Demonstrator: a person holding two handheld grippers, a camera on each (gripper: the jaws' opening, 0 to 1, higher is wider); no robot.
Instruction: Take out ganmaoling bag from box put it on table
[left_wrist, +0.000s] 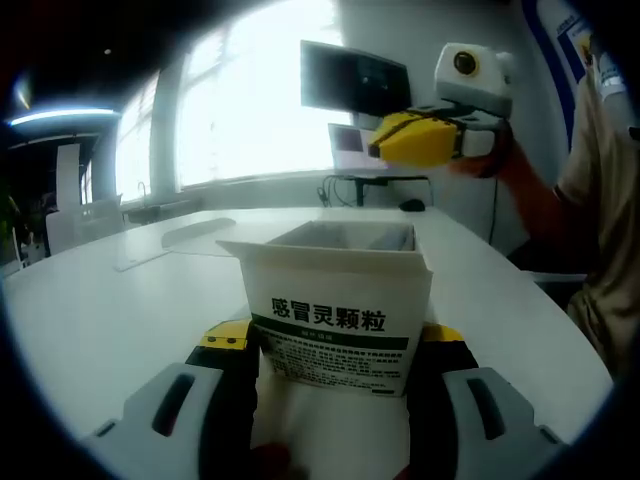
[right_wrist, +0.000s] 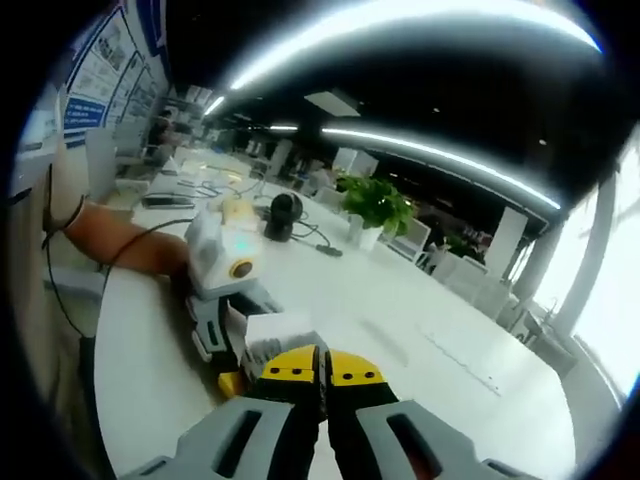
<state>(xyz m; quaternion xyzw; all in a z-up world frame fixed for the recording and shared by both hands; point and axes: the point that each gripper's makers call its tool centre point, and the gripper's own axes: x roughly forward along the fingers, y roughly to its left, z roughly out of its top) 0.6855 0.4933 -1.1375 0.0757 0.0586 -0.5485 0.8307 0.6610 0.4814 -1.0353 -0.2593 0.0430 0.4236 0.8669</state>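
A white ganmaoling box (left_wrist: 338, 310) with green and black print stands upright on the white table (left_wrist: 100, 310), its top flaps open. My left gripper (left_wrist: 335, 340) is shut on its lower sides. The inside of the box looks grey, and I cannot make out a bag in it. The right gripper (left_wrist: 408, 140) hovers above and beyond the box, its yellow fingertips pressed together with nothing between them. In the right gripper view my right gripper (right_wrist: 322, 375) is shut, looking down at the box (right_wrist: 272, 330) held by the left gripper (right_wrist: 225, 325).
A monitor (left_wrist: 355, 78) and a mouse (left_wrist: 411, 205) stand at the table's far end. A clear sheet (left_wrist: 180, 240) lies left of the box. A person (left_wrist: 590, 200) sits at the right edge. A potted plant (right_wrist: 375, 205) and a black device (right_wrist: 285, 215) stand farther along.
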